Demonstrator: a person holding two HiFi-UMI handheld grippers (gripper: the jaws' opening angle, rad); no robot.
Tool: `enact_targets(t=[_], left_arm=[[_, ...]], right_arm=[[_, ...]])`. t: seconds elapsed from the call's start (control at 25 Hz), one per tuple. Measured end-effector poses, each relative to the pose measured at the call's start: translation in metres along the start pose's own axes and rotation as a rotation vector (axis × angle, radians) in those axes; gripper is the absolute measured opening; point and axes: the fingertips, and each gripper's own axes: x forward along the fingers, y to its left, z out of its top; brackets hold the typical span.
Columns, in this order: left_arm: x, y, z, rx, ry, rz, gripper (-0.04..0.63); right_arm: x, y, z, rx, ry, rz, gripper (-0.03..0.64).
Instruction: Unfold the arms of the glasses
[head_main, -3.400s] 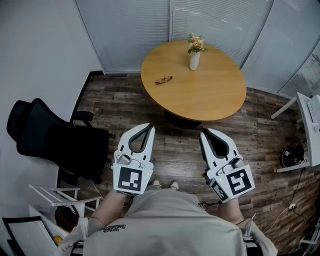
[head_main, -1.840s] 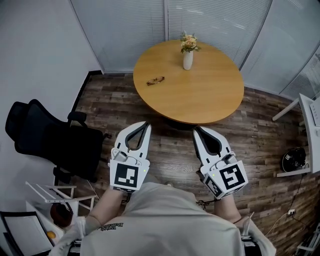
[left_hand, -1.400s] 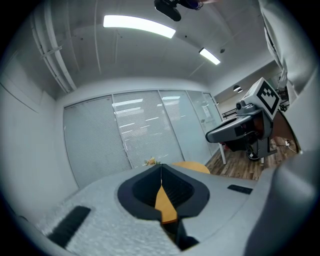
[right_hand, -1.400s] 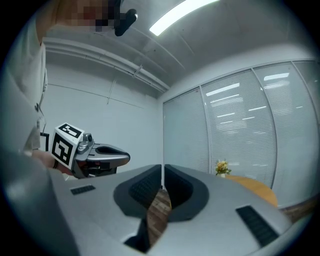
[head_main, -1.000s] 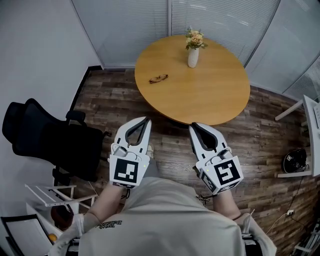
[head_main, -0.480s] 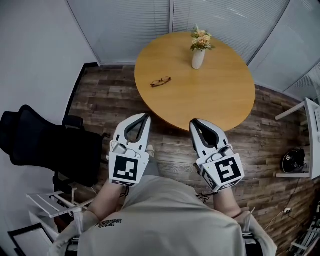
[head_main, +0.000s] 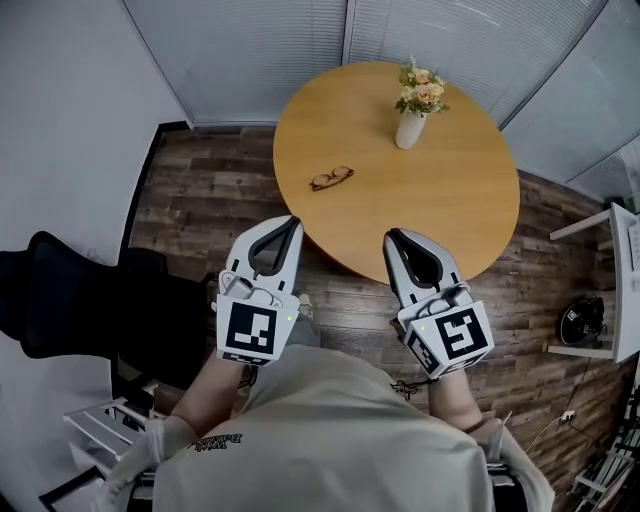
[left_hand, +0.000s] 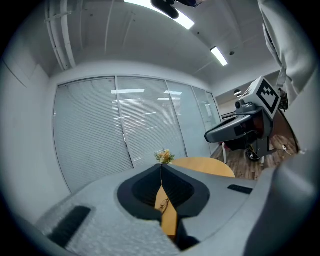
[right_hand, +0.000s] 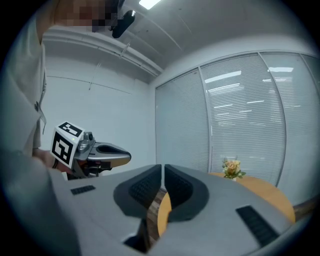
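A pair of folded brown-rimmed glasses (head_main: 331, 179) lies on the left part of a round wooden table (head_main: 450, 220). In the left gripper view the glasses (left_hand: 163, 205) show small through the slit between the jaws. My left gripper (head_main: 292, 222) is shut and empty, its tip at the table's near edge, well short of the glasses. My right gripper (head_main: 392, 237) is also shut and empty, over the near edge further right. Both grippers (left_hand: 161, 167) (right_hand: 163, 167) point almost level toward the table.
A white vase of flowers (head_main: 412, 120) stands on the far side of the table. A black office chair (head_main: 70, 300) is at the left, with a white rack (head_main: 100, 430) below it. A white desk (head_main: 620, 280) and a black round device (head_main: 583, 320) are at the right.
The table and glasses have come nearer and lower in the head view as I walked up. Both gripper tips now reach the table's near edge. Both stay shut.
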Motion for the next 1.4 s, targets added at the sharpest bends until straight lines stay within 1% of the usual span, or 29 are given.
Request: enact_targets(t=[0.12, 0.32, 0.44, 0.6, 0.72, 0.96, 1.24, 1.4], left_arm=[[0.018, 0.027, -0.006, 0.008, -0.001, -0.023, 0.025], [0.049, 0.073, -0.013, 0.014, -0.008, -0.041, 0.024], [0.062, 0.095, -0.016, 0.016, -0.026, -0.057, 0.025], [0.076, 0.119, -0.022, 0.015, -0.038, -0.065, 0.025], [0.082, 0.127, -0.027, 0.01, -0.038, -0.078, 0.025], [0.09, 0.131, -0.03, -0.028, -0.051, -0.082, 0.025], [0.099, 0.12, -0.026, -0.046, -0.036, -0.092, 0.025], [0.103, 0.116, -0.027, -0.031, -0.024, -0.092, 0.025]], right_arm=[[0.03, -0.007, 0.005, -0.004, 0.014, -0.019, 0.04], [0.077, -0.02, 0.017, -0.016, 0.008, -0.067, 0.04], [0.098, -0.025, 0.019, -0.034, 0.018, -0.101, 0.04], [0.117, -0.033, 0.02, -0.027, 0.022, -0.142, 0.04], [0.122, -0.037, 0.017, -0.028, 0.036, -0.165, 0.04], [0.128, -0.045, 0.017, -0.024, 0.044, -0.187, 0.04], [0.133, -0.056, 0.015, -0.021, 0.051, -0.162, 0.04], [0.139, -0.06, 0.015, -0.029, 0.052, -0.13, 0.04]])
